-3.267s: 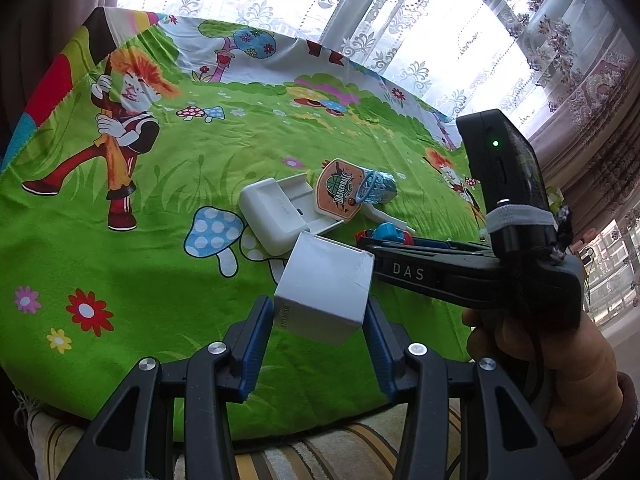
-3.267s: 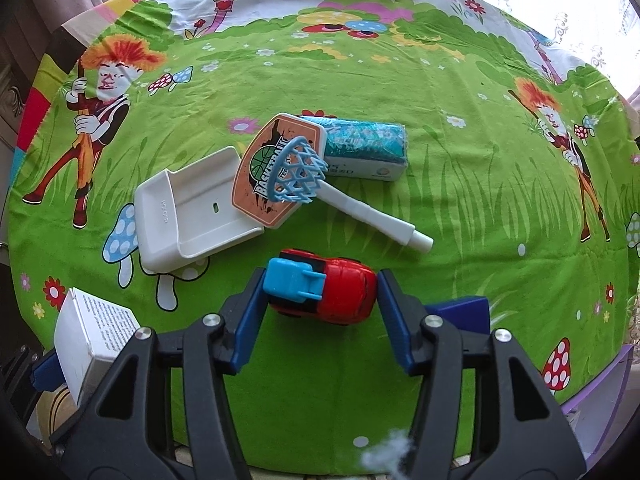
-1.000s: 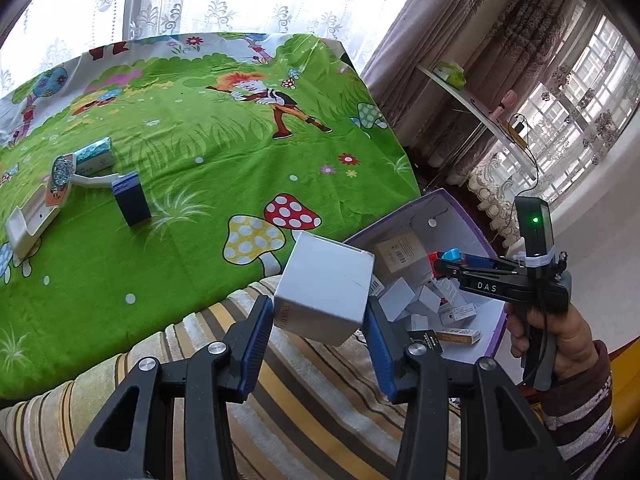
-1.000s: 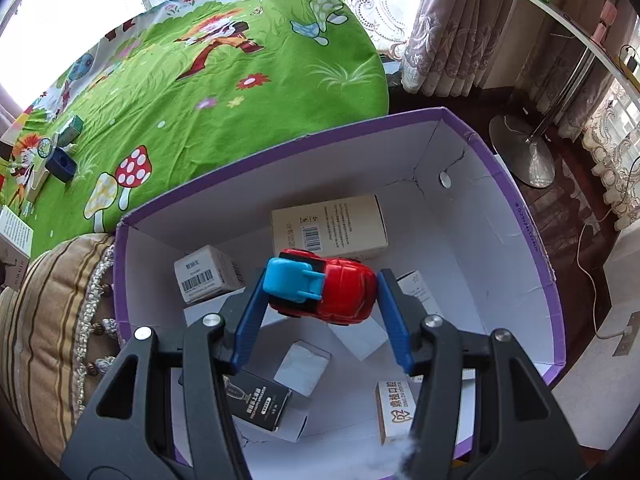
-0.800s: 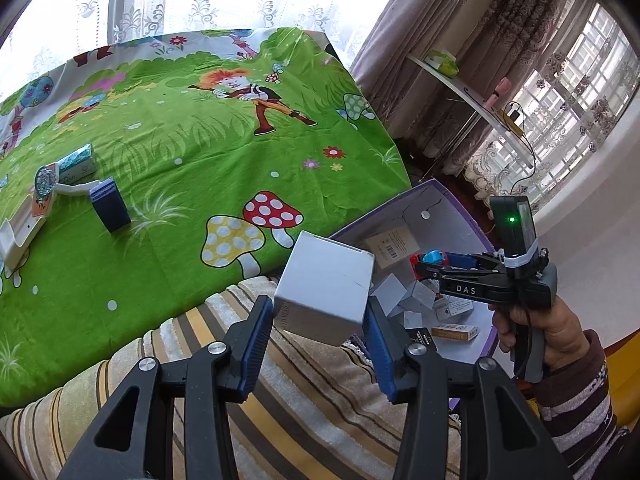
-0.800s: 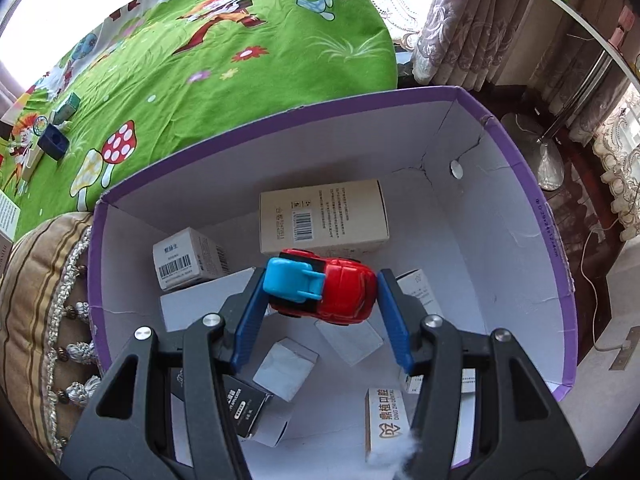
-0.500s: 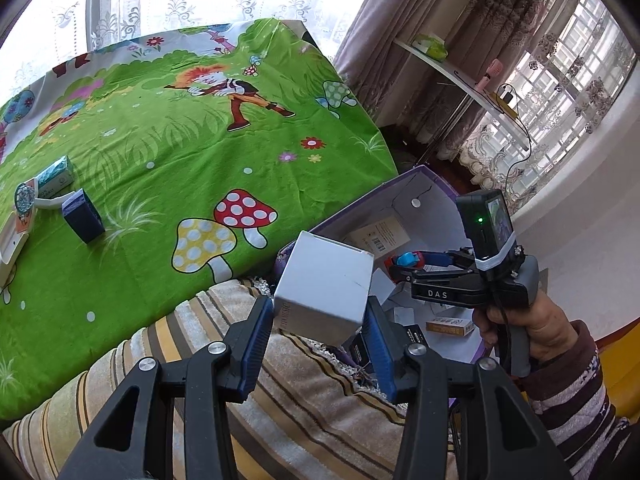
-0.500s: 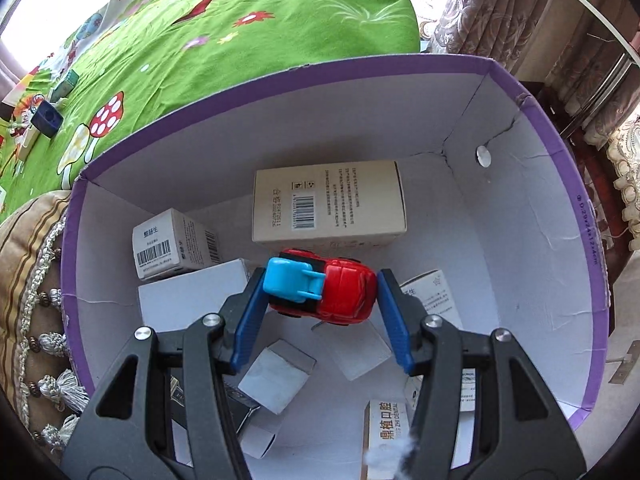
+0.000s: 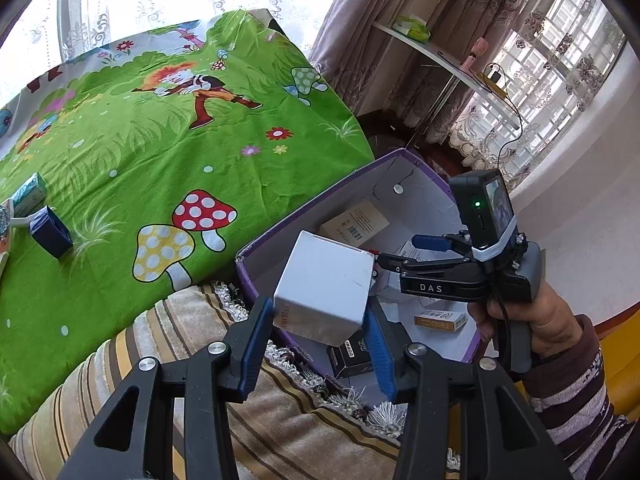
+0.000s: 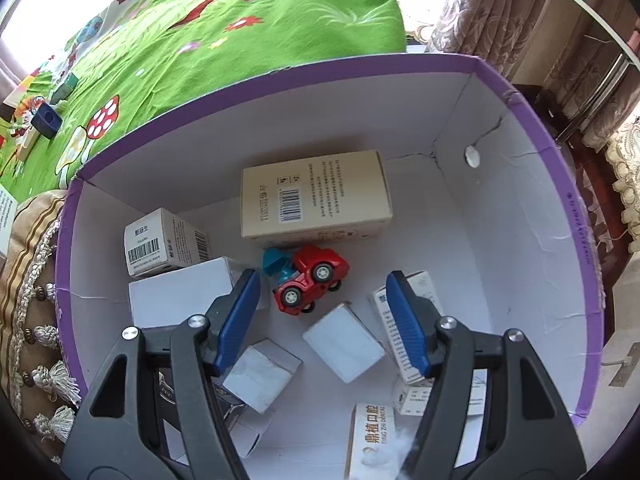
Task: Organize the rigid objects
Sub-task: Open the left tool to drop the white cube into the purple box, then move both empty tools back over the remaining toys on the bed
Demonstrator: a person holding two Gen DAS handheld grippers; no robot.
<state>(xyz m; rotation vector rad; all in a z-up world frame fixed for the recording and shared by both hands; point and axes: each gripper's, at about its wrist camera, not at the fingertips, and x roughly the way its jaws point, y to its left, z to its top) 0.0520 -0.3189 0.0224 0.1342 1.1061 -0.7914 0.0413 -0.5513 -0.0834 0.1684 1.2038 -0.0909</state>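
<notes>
My left gripper is shut on a white cube box and holds it above the near corner of the purple storage box. My right gripper is open and empty over the inside of the purple box; it also shows in the left wrist view. The red toy car with a blue front lies tipped on its side on the box floor, between a white box and the large beige carton.
Several small cartons lie in the purple box. A striped cushion with tassels borders the box. On the green cartoon cloth, a dark blue block and a teal packet lie far left. A shelf and curtains stand behind.
My right gripper has opened and the red car has dropped onto the box floor. My left gripper has carried the white cube box closer to the purple box.
</notes>
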